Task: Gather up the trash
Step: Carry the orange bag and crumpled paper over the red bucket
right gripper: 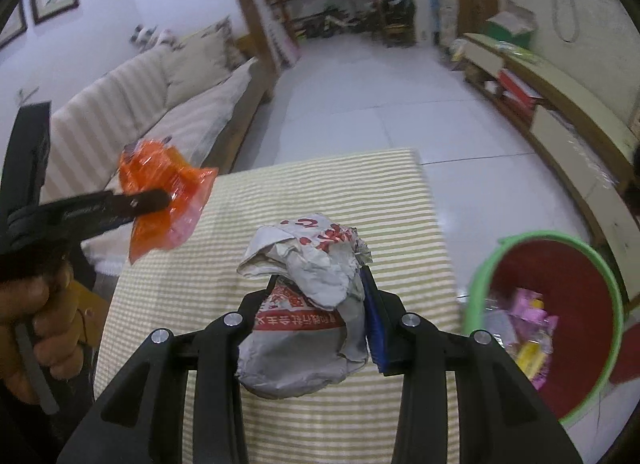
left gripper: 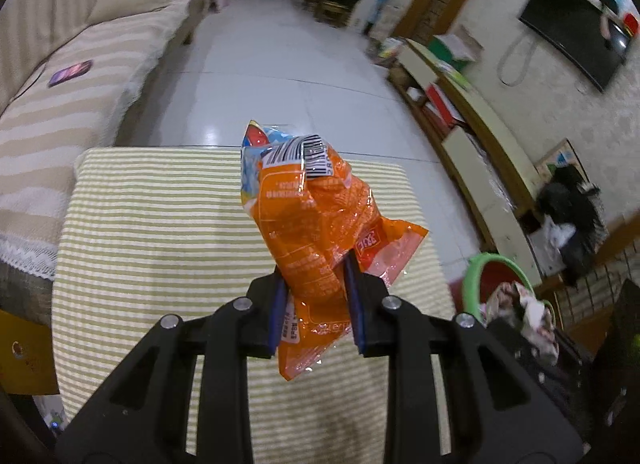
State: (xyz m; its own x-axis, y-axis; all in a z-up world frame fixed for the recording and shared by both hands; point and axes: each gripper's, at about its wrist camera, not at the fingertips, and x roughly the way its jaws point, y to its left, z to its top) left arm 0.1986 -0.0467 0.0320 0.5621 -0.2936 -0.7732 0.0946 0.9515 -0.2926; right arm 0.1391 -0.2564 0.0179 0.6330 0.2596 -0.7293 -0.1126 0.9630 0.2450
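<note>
The orange snack wrapper [left gripper: 320,223] is clamped in the left tongs [left gripper: 316,288], and the crumpled paper [right gripper: 304,296] in the right tongs [right gripper: 320,300]. Both hang above the striped table [right gripper: 360,191], probably so they can go into the green-rimmed bin [right gripper: 576,304] beside it.

Home living room, striped sofa [left gripper: 80,75], wall television [left gripper: 576,27], tiled floor [left gripper: 280,75]

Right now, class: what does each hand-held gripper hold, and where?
Left hand-held gripper: orange snack wrapper, lower end. Right hand-held gripper: crumpled newspaper, around its middle.
</note>
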